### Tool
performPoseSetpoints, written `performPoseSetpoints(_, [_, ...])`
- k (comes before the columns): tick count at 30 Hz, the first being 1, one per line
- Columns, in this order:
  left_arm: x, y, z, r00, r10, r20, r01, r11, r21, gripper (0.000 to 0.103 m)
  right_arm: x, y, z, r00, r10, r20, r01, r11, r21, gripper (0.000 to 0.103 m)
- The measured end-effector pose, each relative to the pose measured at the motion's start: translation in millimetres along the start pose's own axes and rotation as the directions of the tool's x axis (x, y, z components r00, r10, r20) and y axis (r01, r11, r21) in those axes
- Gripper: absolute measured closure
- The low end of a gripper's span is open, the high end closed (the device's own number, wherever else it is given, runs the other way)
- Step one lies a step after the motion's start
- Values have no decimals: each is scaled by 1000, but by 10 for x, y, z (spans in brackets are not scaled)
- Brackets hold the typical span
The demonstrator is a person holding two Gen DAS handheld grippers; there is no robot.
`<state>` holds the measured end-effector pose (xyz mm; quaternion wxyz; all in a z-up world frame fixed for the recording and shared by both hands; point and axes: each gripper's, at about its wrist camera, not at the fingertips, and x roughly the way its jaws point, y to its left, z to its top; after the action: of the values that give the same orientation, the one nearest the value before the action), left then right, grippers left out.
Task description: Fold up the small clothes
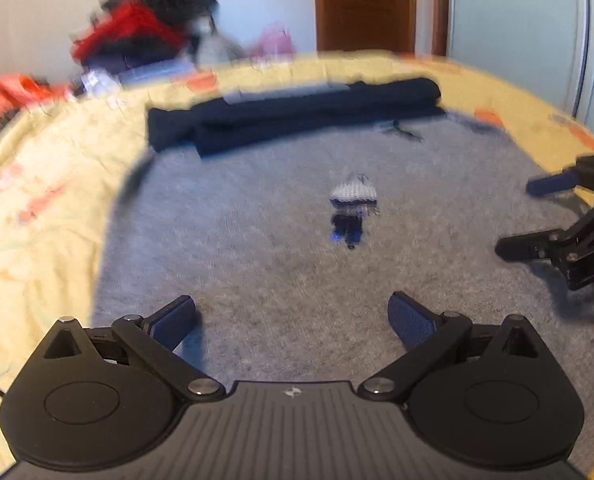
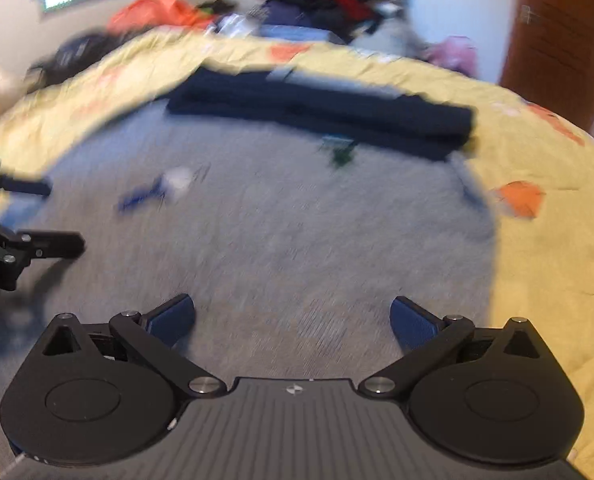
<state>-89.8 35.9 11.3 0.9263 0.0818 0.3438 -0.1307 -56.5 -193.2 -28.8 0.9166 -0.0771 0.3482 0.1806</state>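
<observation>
Above the grey garment [image 1: 281, 264] spread flat on the bed [image 1: 37, 208] for folding, the left hand-held gripper [image 1: 293, 320] and the right hand-held gripper [image 2: 293, 320] are held spread apart, nothing gripped, probably for taking hold.

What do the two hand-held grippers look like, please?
Both match: the left hand-held gripper and right hand-held gripper have black ribbed bodies, round side discs, silver pivot bolts, black linkage arms and blue textured finger pads. The right one bears white lettering.

Yellow-sheeted bed [image 1: 37, 216] w/ grey garment [image 1: 257, 264] flat, dark folded clothes [image 1: 297, 112] at far edge.
</observation>
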Motion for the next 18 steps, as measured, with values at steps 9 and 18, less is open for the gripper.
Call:
performPoseSetpoints(9, [-480, 649, -315, 996, -2, -92, -21, 969, -246, 0, -751, -847, -318, 1000, 26, -2, -24, 942, 336, 4])
performPoseSetpoints(18, [-768, 1201, -604, 943, -331, 24, 265, 708, -654, 2, -1000, -1343, -986, 868, 482, 119, -376, 482, 791, 14])
